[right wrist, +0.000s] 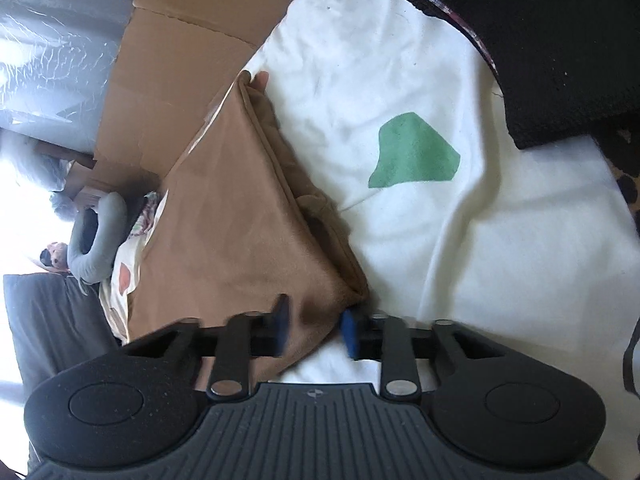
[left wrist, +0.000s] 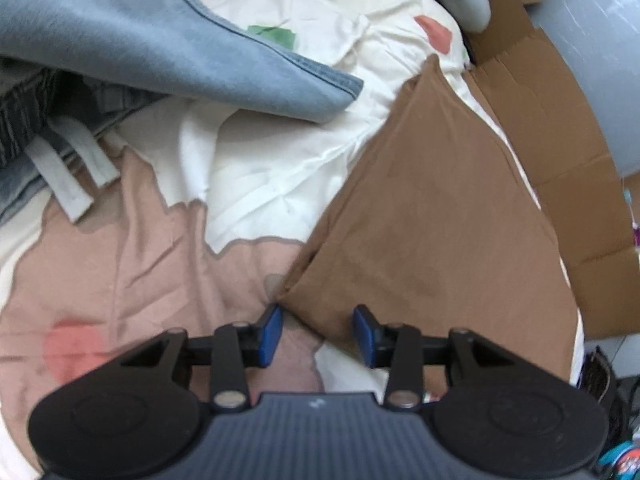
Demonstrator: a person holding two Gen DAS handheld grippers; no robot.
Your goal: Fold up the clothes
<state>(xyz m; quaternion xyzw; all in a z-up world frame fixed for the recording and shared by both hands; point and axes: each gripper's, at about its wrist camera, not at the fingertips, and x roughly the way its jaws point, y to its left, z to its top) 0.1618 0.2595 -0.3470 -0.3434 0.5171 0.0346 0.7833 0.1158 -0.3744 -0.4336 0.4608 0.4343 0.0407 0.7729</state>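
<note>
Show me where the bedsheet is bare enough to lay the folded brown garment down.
Right wrist view: open white bedsheet around the green patch, between the brown garment and the black fabric. Left wrist view: a smaller free strip between that garment and the blue denim. Crowded: the far left, with denim and grey straps.

Bed sheet [left wrist: 288, 168] (cream, blotched): brown garment [left wrist: 432, 216], apparently denim [left wrist: 132, 36].
</note>
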